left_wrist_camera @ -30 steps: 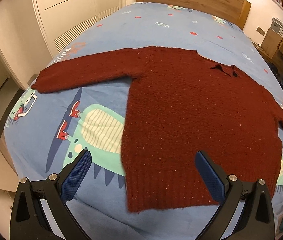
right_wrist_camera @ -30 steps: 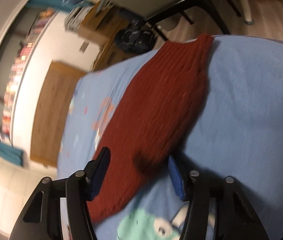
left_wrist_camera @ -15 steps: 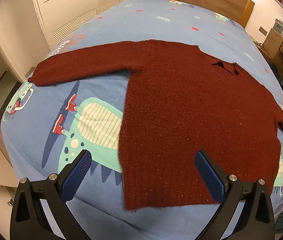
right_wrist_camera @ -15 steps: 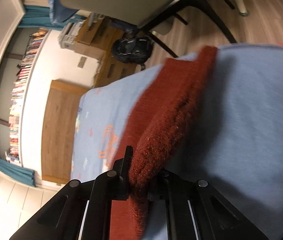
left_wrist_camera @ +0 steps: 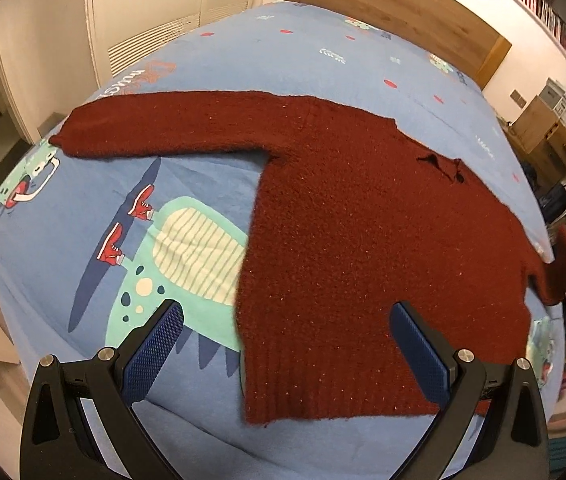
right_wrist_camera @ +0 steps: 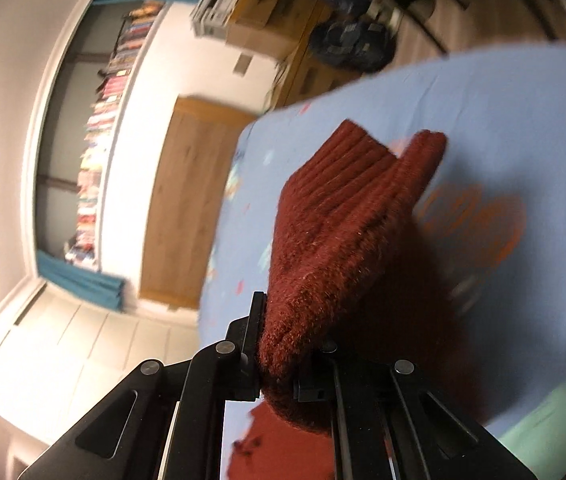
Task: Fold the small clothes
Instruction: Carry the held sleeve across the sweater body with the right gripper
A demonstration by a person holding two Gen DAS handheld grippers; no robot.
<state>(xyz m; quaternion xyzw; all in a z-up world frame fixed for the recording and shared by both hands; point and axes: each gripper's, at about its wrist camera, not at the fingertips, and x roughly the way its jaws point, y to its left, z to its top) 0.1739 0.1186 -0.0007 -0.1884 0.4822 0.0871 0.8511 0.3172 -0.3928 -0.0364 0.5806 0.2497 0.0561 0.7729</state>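
A dark red knitted sweater (left_wrist_camera: 363, 240) lies flat, front up, on a blue bed cover (left_wrist_camera: 187, 184). Its left sleeve (left_wrist_camera: 155, 128) stretches out to the left. Its right sleeve runs off the bed's right edge. My left gripper (left_wrist_camera: 283, 352) is open and empty, held above the sweater's hem. My right gripper (right_wrist_camera: 283, 360) is shut on the right sleeve (right_wrist_camera: 343, 216) near its ribbed cuff and holds it lifted above the cover; the cuff sticks up past the closed jaws.
The cover carries a green dinosaur print (left_wrist_camera: 187, 256). A wooden headboard (left_wrist_camera: 395, 12) stands at the far end, white wardrobe doors (left_wrist_camera: 155, 12) to the left. A wooden cabinet (left_wrist_camera: 543, 132) and a dark bag (right_wrist_camera: 351, 44) sit right of the bed.
My right gripper closed on the right sleeve, lifted it and swung it over the bed. The left gripper drew back slightly and stayed open.
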